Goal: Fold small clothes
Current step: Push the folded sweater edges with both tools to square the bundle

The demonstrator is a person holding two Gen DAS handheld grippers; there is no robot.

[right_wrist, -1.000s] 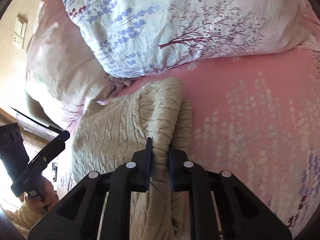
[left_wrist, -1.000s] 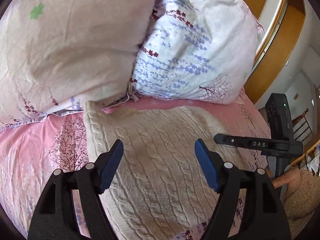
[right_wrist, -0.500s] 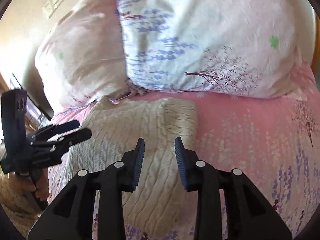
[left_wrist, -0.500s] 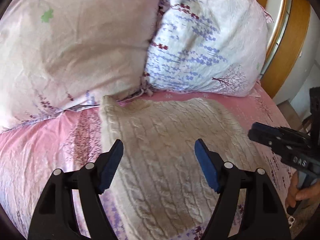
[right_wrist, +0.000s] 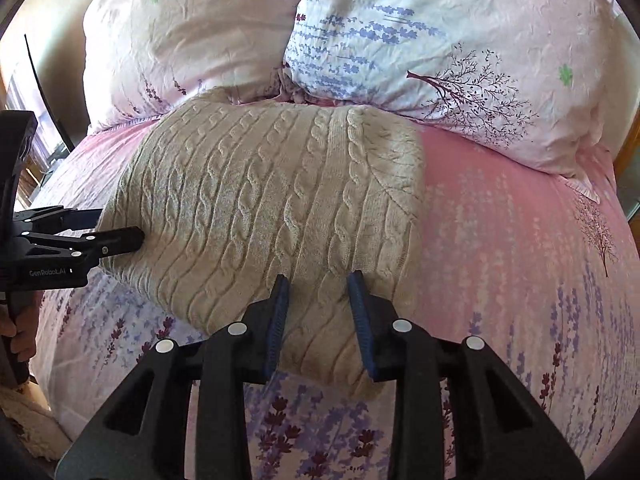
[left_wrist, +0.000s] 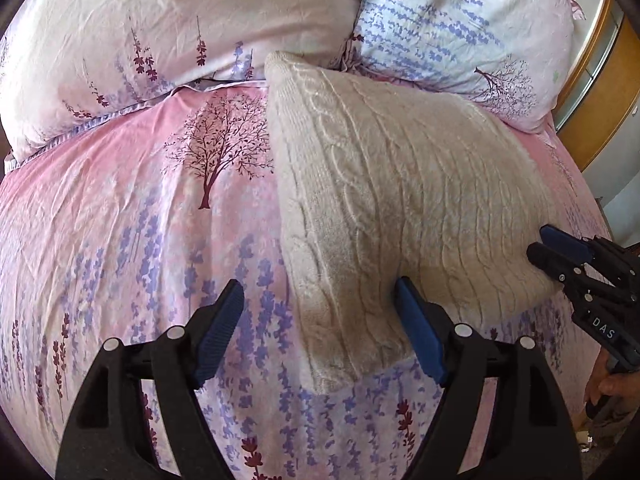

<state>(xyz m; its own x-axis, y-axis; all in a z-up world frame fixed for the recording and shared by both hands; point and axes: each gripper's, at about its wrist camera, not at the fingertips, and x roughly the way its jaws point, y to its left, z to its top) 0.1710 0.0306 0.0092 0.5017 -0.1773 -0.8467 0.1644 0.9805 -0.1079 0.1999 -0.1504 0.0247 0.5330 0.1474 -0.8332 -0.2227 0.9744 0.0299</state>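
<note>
I have let go of the sweater [right_wrist: 272, 196]: my right gripper [right_wrist: 318, 320], clamped on its fold a second ago, now gapes narrowly; my left gripper [left_wrist: 320, 328] hangs wide. Folded sweater lies by the bed's [left_wrist: 120, 208] pillows [right_wrist: 420, 40].

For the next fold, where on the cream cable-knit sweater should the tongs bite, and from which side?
Probably the cream sweater's near hem edge, approached from the foot of the bed with one finger slid under. That edge is free and lies flat on the pink sheet, both open tongs, left and right, already face it, and the far end butts the pillows.
</note>
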